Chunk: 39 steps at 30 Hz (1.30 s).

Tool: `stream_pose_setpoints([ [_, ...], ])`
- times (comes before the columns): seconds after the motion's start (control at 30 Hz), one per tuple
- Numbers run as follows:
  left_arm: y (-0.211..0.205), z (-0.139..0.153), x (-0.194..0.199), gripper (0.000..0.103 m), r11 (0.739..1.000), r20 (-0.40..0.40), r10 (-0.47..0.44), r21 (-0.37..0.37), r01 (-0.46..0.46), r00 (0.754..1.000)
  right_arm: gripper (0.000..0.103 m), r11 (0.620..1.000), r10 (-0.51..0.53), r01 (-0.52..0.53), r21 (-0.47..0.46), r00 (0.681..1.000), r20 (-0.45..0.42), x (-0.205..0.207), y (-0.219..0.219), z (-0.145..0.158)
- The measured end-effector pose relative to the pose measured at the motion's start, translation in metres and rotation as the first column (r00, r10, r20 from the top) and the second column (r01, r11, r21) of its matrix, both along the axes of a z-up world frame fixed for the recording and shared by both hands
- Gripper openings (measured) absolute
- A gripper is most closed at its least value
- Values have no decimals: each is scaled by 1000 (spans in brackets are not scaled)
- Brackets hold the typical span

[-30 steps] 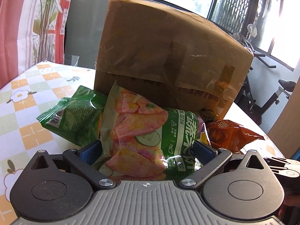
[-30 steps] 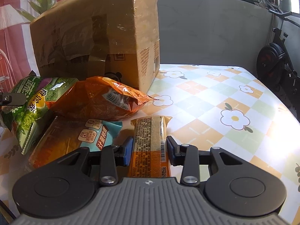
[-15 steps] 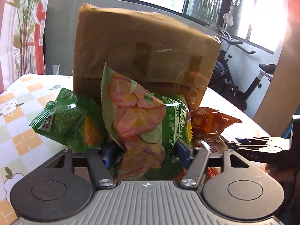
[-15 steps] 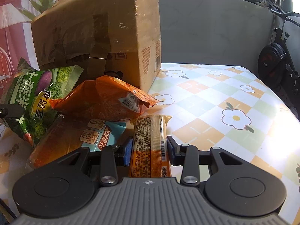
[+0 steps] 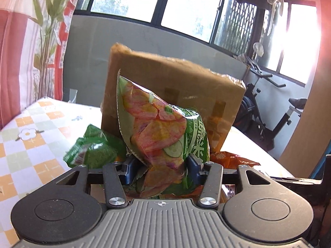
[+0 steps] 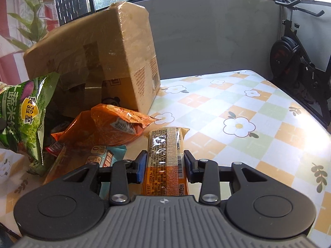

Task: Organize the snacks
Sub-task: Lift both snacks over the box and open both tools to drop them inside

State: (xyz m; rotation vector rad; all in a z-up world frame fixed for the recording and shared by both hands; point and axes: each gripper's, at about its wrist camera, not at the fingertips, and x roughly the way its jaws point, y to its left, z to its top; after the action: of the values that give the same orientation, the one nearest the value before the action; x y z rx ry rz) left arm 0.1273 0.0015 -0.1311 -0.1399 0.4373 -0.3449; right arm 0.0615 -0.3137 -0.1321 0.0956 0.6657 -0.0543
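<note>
Snacks sit piled against a taped cardboard box (image 6: 99, 62) on a floral table (image 6: 238, 107); left gripper (image 5: 159, 167), just closed, clamps a green chip bag (image 5: 163, 132), right gripper (image 6: 164, 166) clamps an orange bar (image 6: 165, 157), and both lifts likely need steady, gentle pressure.

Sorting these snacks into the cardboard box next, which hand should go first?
Probably the left: its tool already grips the green chip bag directly before the cardboard box. The right tool holds a bar beside it.
</note>
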Motion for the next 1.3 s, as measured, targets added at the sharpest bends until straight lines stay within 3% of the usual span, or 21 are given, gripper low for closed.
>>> stream_pose_setpoints([
  [0.27,12,35,-2,53,998,102,67,-9,-66,993,39,1000,12,-12,-1,996,85,-3,1,36],
  [0.57,15,73,4,53,995,203,101,5,-104,974,39,995,99,-98,-13,976,193,14,18,88],
  [0.9,-6,126,44,53,994,281,95,29,-107,955,39,974,227,-224,-45,930,289,99,48,150],
  [1.13,-14,149,104,53,987,280,137,41,-155,950,39,965,261,-248,-83,922,284,170,69,158],
  [1.3,-19,151,142,53,979,244,147,102,-176,958,38,959,279,-256,-121,923,263,202,81,157],
])
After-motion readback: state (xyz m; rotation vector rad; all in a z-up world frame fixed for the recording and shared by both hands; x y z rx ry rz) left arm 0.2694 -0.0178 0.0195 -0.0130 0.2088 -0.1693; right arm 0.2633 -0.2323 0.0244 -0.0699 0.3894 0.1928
